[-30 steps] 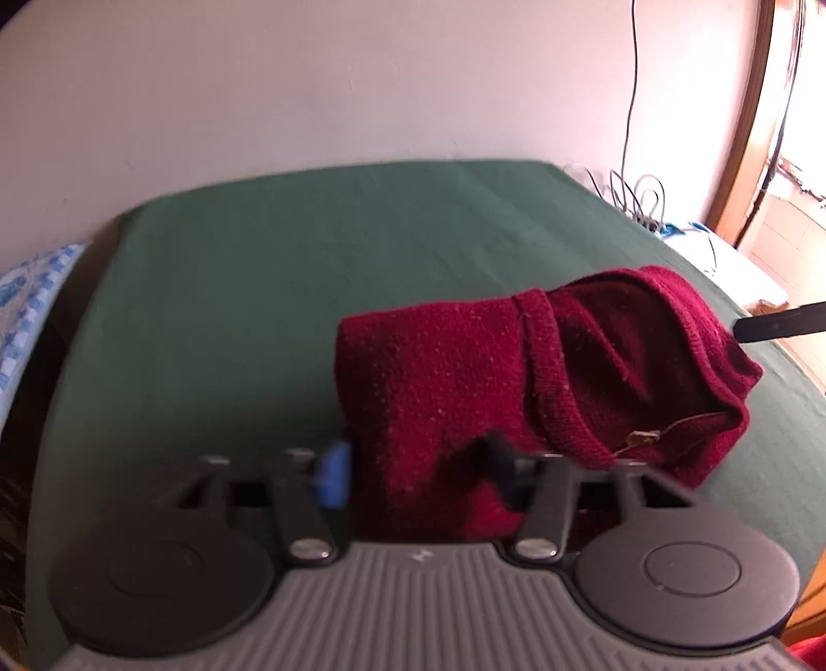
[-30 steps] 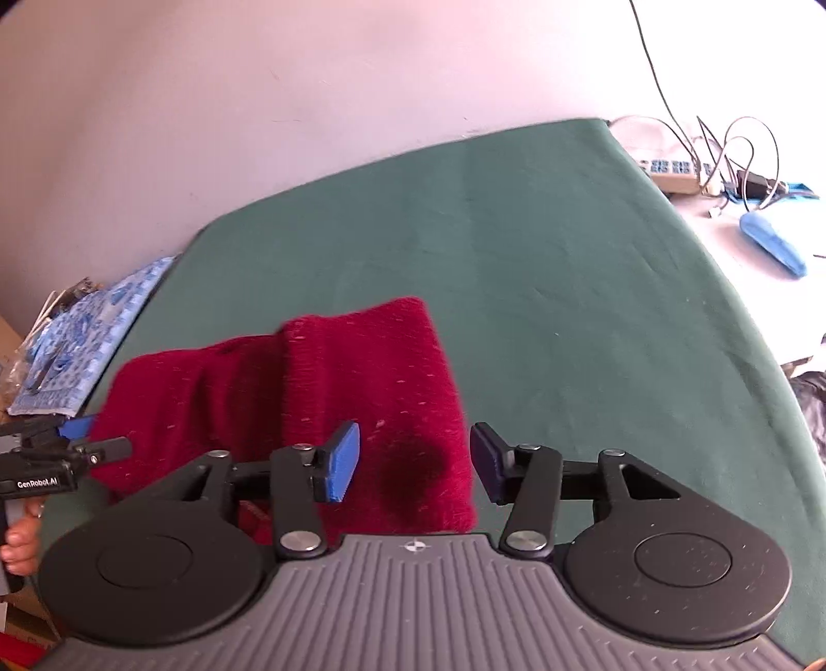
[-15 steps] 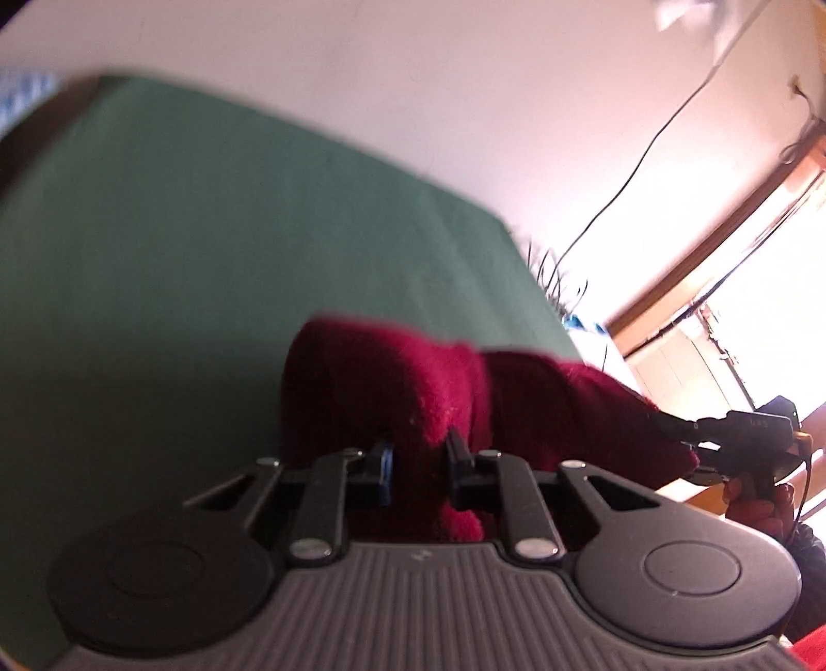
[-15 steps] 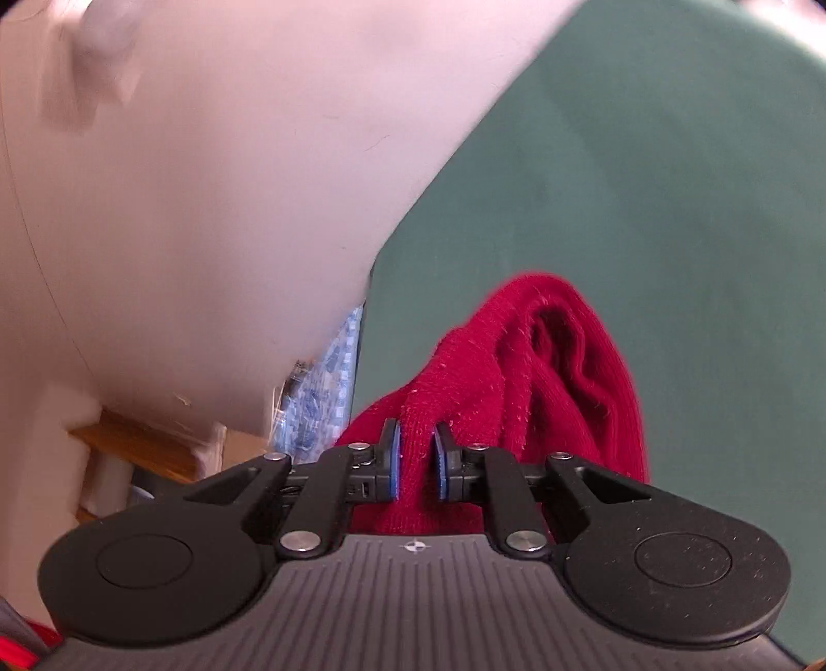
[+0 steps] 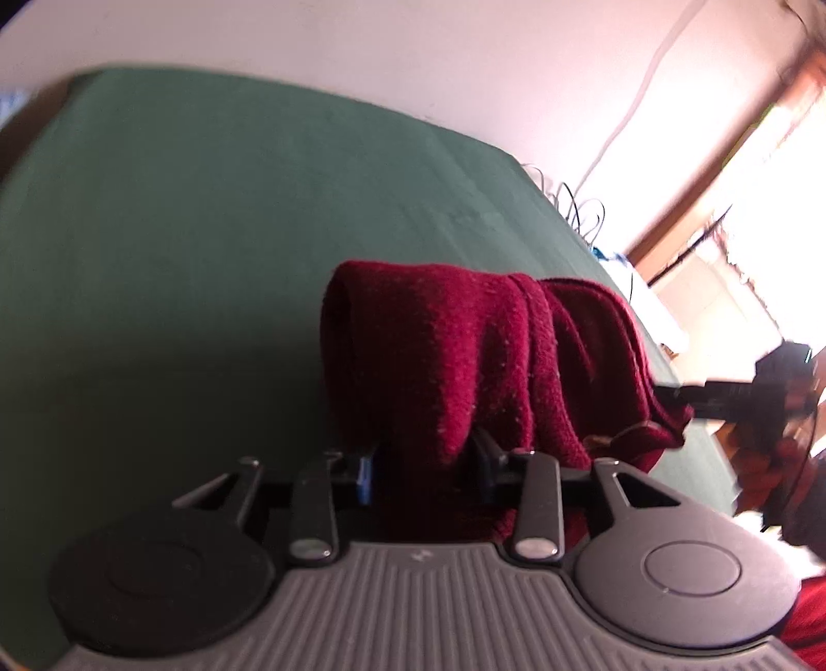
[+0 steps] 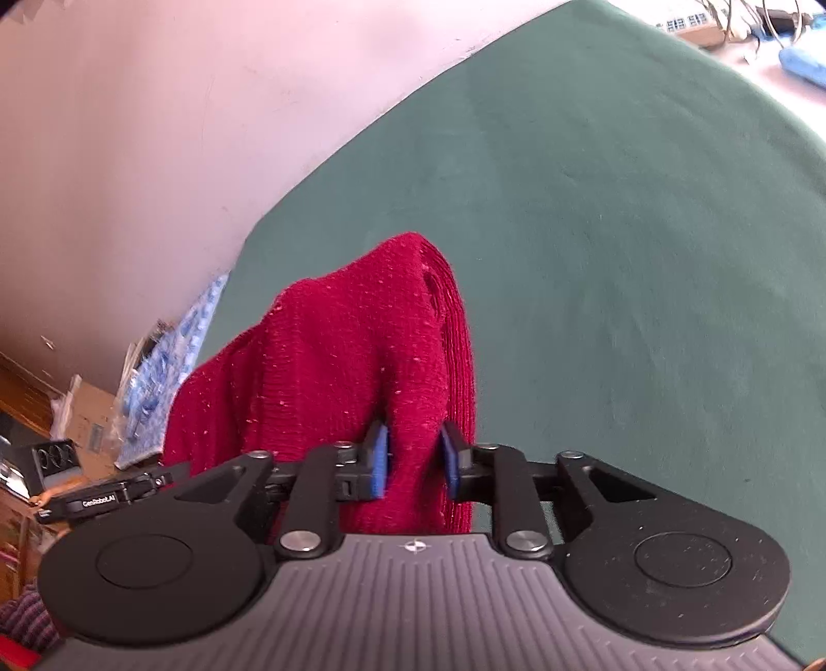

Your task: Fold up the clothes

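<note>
Only one piece of writing can be read: white letters spelling "GenRobot.AI" on the black body of the left gripper [image 6: 111,498], seen in the right wrist view just left of the red sweater [image 6: 340,371].

The sweater [image 5: 454,356] is a dark red knit with fine ribbing and pale lint specks, bunched into thick rounded folds. It sits on the green cloth [image 5: 180,248] near that cloth's front edge, its top humped up above the surface.

The left gripper [image 5: 424,472] has a fold of the sweater between its blue pads, and its jaws are opening; the fabric hangs in the gap with space on either side. The right gripper [image 6: 413,464] likewise straddles a fold, its jaws opening, the pads lying close beside the knit.

The left wrist view alone shows a bright window [image 5: 748,170] beyond the sweater and the right gripper [image 5: 723,400] at the sweater's far end, blurred. The right wrist view alone shows a blue patterned fabric [image 6: 175,361] past the sweater, and a power strip [image 6: 686,23] at the cloth's far corner.
</note>
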{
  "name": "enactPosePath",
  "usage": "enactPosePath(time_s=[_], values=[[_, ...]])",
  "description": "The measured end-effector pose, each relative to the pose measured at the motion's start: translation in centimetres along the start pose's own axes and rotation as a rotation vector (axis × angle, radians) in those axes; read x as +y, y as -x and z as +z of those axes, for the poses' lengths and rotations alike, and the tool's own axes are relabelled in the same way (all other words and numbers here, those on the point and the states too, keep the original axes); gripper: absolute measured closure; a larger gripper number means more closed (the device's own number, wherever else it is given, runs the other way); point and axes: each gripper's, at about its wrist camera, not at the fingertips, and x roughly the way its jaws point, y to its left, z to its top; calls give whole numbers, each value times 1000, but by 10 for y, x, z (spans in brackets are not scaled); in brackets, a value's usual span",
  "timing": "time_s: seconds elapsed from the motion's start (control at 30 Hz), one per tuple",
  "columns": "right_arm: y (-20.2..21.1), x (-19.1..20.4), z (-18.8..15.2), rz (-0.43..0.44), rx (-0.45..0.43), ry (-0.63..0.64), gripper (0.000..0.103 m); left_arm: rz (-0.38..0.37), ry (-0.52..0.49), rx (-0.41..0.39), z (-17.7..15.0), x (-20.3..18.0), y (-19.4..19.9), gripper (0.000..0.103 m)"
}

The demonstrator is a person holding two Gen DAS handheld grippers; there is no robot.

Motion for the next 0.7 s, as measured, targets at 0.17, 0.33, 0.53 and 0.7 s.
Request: enactPosePath(time_s=[0.17, 0.33, 0.53, 0.7], values=[[23, 4, 3, -14, -12, 36, 63, 50, -62, -22, 2, -16, 14, 58], [37, 19, -2, -33, -10, 112, 64, 76, -119, -29, -1, -33, 31, 46], [32, 37, -18, -118, -44, 230, 83, 140, -223, -95, -6, -54, 58, 46], [16, 31, -21, -165, -32, 201, 87, 157, -187, 6, -11, -47, 25, 65]])
